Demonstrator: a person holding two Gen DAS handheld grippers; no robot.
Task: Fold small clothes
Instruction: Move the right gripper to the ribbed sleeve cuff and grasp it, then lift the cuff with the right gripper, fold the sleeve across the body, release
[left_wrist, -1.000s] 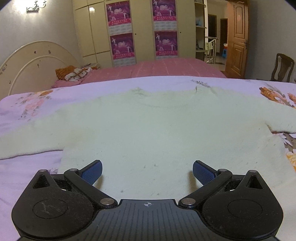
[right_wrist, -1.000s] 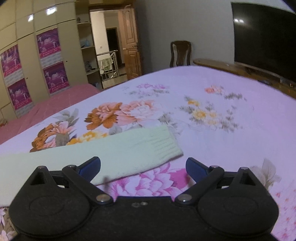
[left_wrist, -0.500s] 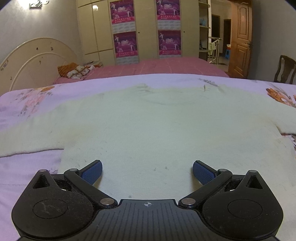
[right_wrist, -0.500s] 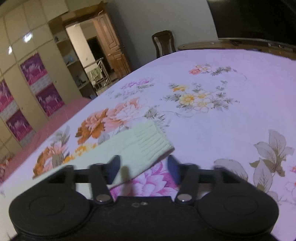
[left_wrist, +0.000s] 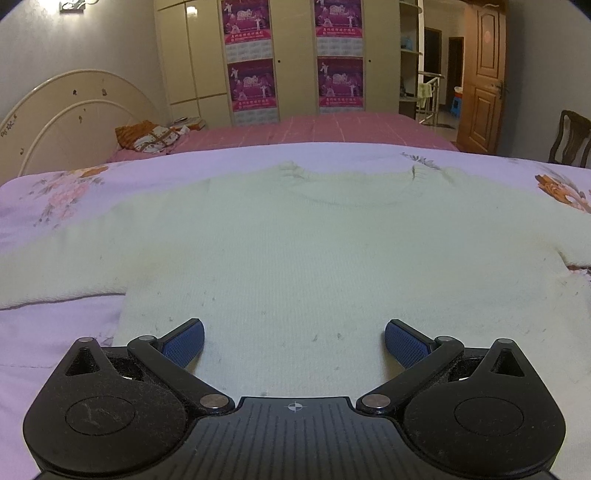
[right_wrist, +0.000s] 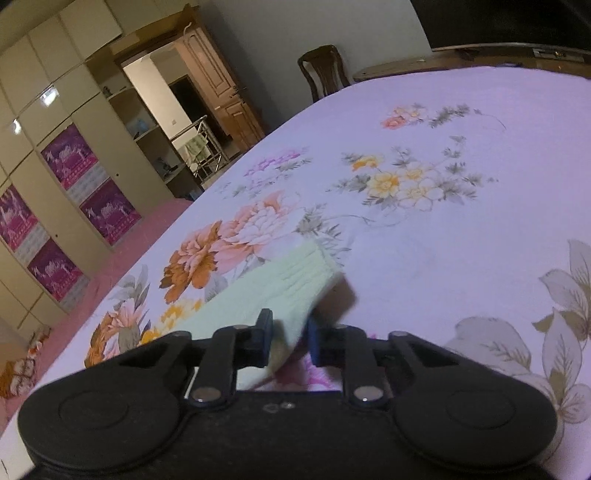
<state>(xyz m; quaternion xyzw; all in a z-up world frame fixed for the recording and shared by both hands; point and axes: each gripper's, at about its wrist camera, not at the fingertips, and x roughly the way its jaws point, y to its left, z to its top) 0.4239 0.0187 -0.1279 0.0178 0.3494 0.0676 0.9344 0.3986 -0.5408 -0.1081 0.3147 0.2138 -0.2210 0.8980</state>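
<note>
On the bed, soft limp sweater: your right tongs pinch its cuff at 12 o'clock; left tongs released.

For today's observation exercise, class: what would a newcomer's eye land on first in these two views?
First, the pale green knitted sweater, spread flat across the lilac floral bedspread and filling the left wrist view behind the open left gripper. Next, the right gripper, shut on the sweater's ribbed sleeve cuff, its end raised off the bedspread.

Floral lilac bedspread, pink bed, cream headboard, postered wardrobe, wooden door, chair
</note>
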